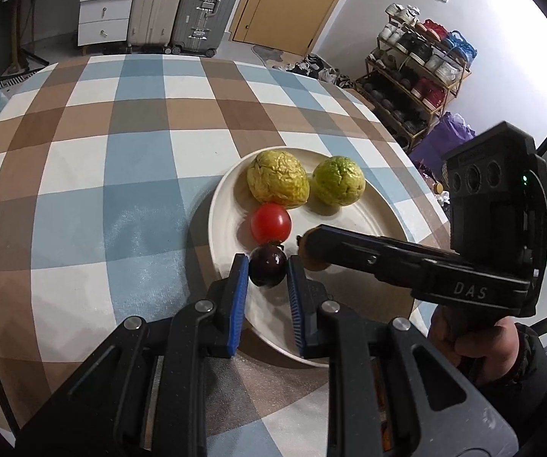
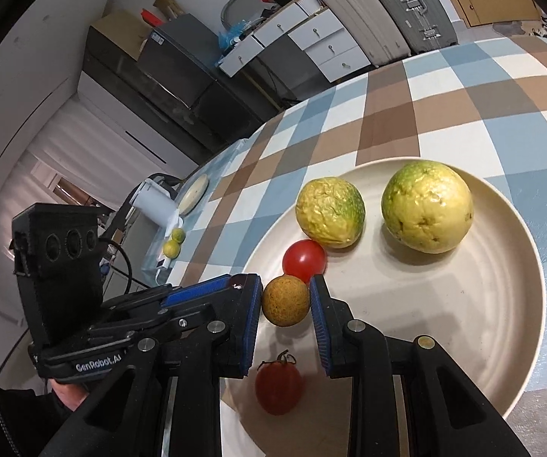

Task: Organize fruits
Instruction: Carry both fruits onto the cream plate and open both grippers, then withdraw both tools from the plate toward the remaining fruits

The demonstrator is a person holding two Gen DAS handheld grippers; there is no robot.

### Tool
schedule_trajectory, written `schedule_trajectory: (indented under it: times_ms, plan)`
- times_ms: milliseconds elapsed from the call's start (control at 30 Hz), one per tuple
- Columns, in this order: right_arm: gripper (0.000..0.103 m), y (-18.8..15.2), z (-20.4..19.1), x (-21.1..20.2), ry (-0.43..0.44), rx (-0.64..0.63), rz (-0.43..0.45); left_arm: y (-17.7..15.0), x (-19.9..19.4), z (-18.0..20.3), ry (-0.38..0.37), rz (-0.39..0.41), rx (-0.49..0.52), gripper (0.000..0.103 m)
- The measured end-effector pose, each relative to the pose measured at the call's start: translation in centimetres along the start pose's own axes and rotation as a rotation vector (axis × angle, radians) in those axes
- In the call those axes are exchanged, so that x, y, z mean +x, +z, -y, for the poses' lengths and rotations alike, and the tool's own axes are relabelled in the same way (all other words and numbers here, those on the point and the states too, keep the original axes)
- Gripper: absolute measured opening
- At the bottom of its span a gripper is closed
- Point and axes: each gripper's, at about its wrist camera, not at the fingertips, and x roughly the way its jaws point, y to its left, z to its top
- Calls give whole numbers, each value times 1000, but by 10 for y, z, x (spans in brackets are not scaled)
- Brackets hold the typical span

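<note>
A: Why were both tools over the plate (image 2: pixel 501 342)?

B: To set fruit beside the two guavas (image 2: pixel 427 207). The right gripper (image 2: pixel 285 301) was clamped on a small orange fruit (image 2: pixel 285 301), the left gripper (image 1: pixel 267 271) on a dark plum (image 1: pixel 267 271).

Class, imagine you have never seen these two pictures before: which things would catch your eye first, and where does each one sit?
Two big wrinkled yellow-green fruits sit side by side at the far side of the round cream plate, with a small red tomato just in front of them. Nearer, the left gripper has its blue-padded jaws shut on a small dark purple round fruit, and the right gripper on a small speckled orange ball-shaped fruit.
</note>
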Motion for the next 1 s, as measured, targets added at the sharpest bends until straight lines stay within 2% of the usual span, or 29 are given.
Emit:
schedule_trajectory:
  times_ms: [133,200,233,267,300,333,367,433,500,567,800,867,1000]
  plan:
    - [28,3,7,7,-7,37,0,0,-2,1,12,12,-1,18]
    - [35,4,7,3,-7,43,11,0,-4,3,26,13,-5,21]
    - [49,4,7,-1,-6,41,24,0,-4,4,37,9,-6,27]
    - [58,4,6,-5,-1,41,39,0,-6,4,44,10,-9,35]
    - [58,4,5,-11,4,41,56,0,-9,5,47,17,-11,39]
    - [58,4,4,-15,6,37,65,-1,-13,7,47,30,-10,51]
    - [58,4,2,-21,0,29,77,-1,-18,9,45,43,-7,58]
    - [59,3,-3,-33,-14,15,99,-3,-29,16,51,70,8,62]
    - [67,0,-5,-45,-16,16,120,-5,-39,23,64,83,25,63]
    - [84,-4,-7,-57,-12,30,142,-8,-50,31,74,98,36,67]
    - [85,-26,-20,-93,-34,31,189,-29,-87,60,107,150,82,76]
    - [87,-33,-28,-103,-48,11,203,-36,-98,68,120,164,88,82]
    - [89,-47,-46,-120,-60,-41,212,-52,-121,83,137,191,102,84]
